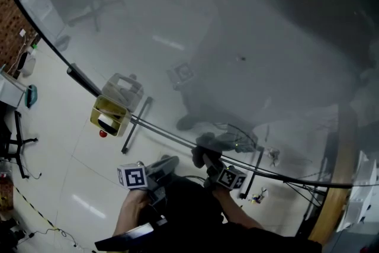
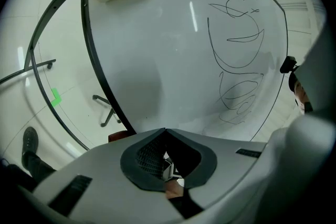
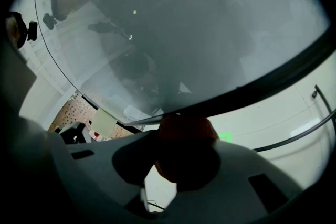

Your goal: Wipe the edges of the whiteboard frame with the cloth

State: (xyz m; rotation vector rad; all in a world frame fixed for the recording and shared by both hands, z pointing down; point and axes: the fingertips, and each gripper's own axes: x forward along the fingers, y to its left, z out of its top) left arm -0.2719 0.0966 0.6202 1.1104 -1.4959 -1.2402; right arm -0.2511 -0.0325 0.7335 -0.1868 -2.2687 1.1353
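The whiteboard [image 1: 237, 21] fills most of the head view; its dark frame edge [image 1: 83, 81] curves from upper left to lower right. In the right gripper view, my right gripper [image 3: 181, 152] is shut on an orange-red cloth [image 3: 186, 139], and the cloth presses against the dark frame edge [image 3: 262, 86]. The head view shows this right gripper [image 1: 204, 155] at the lower frame edge. My left gripper [image 1: 166, 164] hangs just left of it, below the board. Its jaws [image 2: 165, 132] meet at the tips with nothing between them, pointing at the scribbled board face [image 2: 231, 50].
A yellowish box [image 1: 115, 103] and the board's stand leg [image 1: 136, 118] sit on the pale floor below the frame. Cables [image 1: 260, 192] lie near the right post. A brick wall [image 1: 9, 26] stands far left. A shoe [image 2: 30, 141] and green tape [image 2: 55, 96] mark the floor.
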